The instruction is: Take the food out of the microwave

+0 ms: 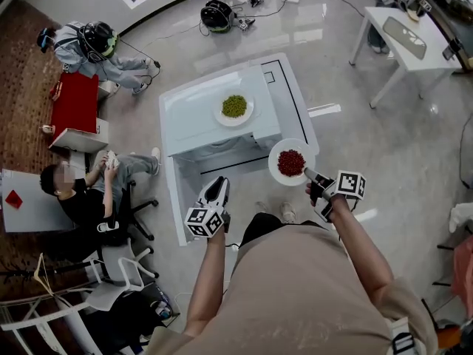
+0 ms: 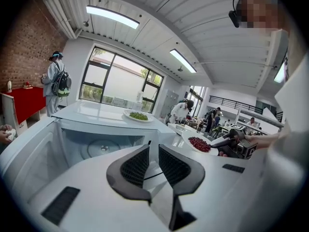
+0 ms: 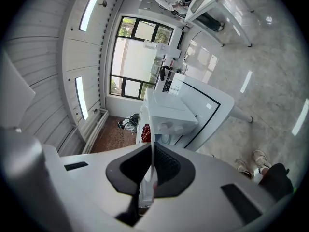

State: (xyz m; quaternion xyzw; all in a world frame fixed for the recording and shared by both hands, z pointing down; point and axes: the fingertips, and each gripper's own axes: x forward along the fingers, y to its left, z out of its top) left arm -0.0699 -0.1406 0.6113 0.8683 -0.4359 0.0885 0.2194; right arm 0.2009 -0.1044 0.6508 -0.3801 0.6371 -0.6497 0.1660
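A white microwave (image 1: 194, 117) stands on a small white table (image 1: 292, 98) with its door (image 1: 179, 202) swung open at the left. Its cavity (image 2: 99, 146) holds only the glass turntable. A white plate of green peas (image 1: 234, 107) rests on the microwave's top. My right gripper (image 1: 308, 173) is shut on the rim of a white plate of red beans (image 1: 291, 162), held in the air right of the cavity; in the right gripper view the plate's edge (image 3: 151, 144) runs between the pads. My left gripper (image 2: 153, 146) hangs before the cavity, jaws a narrow gap apart, holding nothing.
A person sits on an office chair (image 1: 111, 224) at the left, beside a red cabinet (image 1: 74, 102). Another person with a backpack (image 1: 96, 44) stands farther back. A white desk (image 1: 406, 32) is at the back right. A helmet and cables (image 1: 218, 15) lie on the floor.
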